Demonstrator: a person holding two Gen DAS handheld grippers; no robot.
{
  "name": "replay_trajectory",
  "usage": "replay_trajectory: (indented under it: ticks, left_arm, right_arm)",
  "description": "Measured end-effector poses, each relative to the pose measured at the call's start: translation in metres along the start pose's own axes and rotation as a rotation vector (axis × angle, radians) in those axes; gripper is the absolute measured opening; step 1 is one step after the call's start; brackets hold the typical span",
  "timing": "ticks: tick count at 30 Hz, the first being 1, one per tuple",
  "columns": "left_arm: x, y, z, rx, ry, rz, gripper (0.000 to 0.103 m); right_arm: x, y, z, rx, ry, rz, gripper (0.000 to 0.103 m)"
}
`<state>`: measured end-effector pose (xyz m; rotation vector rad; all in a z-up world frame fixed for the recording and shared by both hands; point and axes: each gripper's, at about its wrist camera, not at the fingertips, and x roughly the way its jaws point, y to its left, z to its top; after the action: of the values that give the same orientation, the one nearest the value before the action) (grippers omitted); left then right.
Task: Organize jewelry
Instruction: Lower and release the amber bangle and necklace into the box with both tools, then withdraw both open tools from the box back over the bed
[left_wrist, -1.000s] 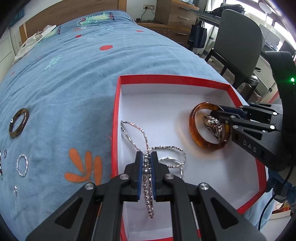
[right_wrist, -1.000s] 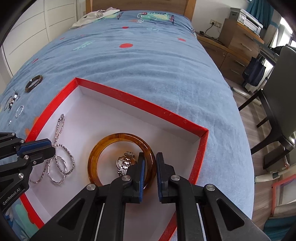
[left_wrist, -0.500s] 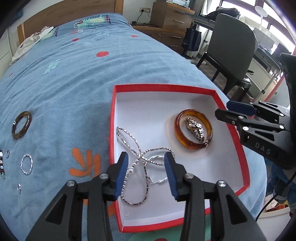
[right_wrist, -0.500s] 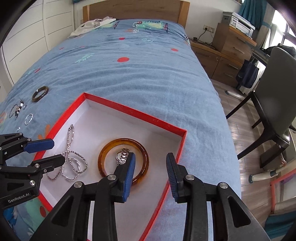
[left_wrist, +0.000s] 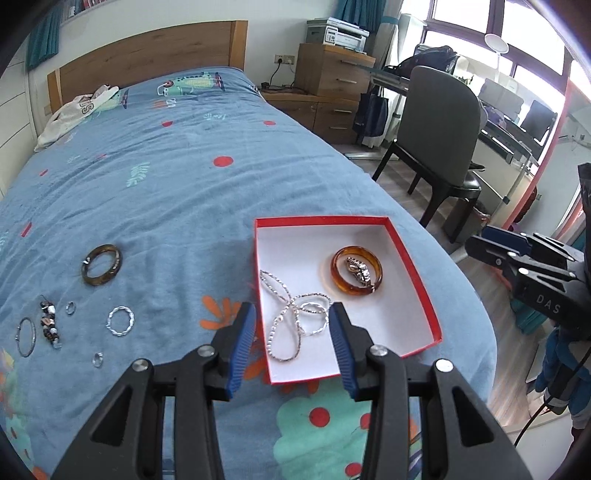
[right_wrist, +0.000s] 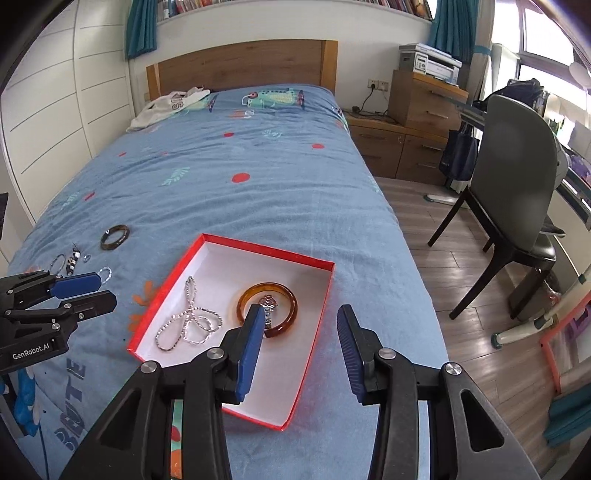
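Observation:
A red box with a white inside lies on the blue bedspread. In it are a silver chain necklace and an amber bangle with a silver watch inside it. My left gripper is open and empty, raised above the box's near edge. My right gripper is open and empty, raised above the box's right side. Left of the box lie a dark bangle, a twisted silver ring, a bead string, a thin hoop and small rings.
The bed's right edge drops to a wooden floor. A grey chair and a desk stand to the right. A wooden dresser stands by the headboard. White clothing lies at the bed's head.
Both grippers opened, releasing the necklace and the watch into the box, then pulled back and up away from it. The jewelry in the box lies still.

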<state>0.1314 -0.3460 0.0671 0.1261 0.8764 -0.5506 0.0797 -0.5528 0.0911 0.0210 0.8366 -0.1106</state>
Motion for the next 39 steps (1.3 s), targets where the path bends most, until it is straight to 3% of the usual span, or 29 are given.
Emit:
replay_trajectory:
  ticks: [14, 25, 32, 39]
  left_arm:
    - [-0.129, 0.109, -0.050, -0.027, -0.118, 0.179, 0.039]
    - [-0.227, 0.218, -0.112, -0.155, -0.193, 0.312, 0.039]
    - [-0.261, 0.268, -0.150, -0.247, -0.217, 0.393, 0.040]
    - [-0.262, 0.302, -0.171, -0.326, -0.202, 0.429, 0.040]
  right_arm:
    - [-0.100, 0.065, 0.002, -0.025, -0.161, 0.039, 0.041]
    - [-0.155, 0.127, -0.001, -0.050, -0.251, 0.088, 0.041]
    - [-0.164, 0.157, -0.006, -0.070, -0.269, 0.140, 0.041]
    - [-0.150, 0.179, -0.008, -0.085, -0.243, 0.184, 0.041]
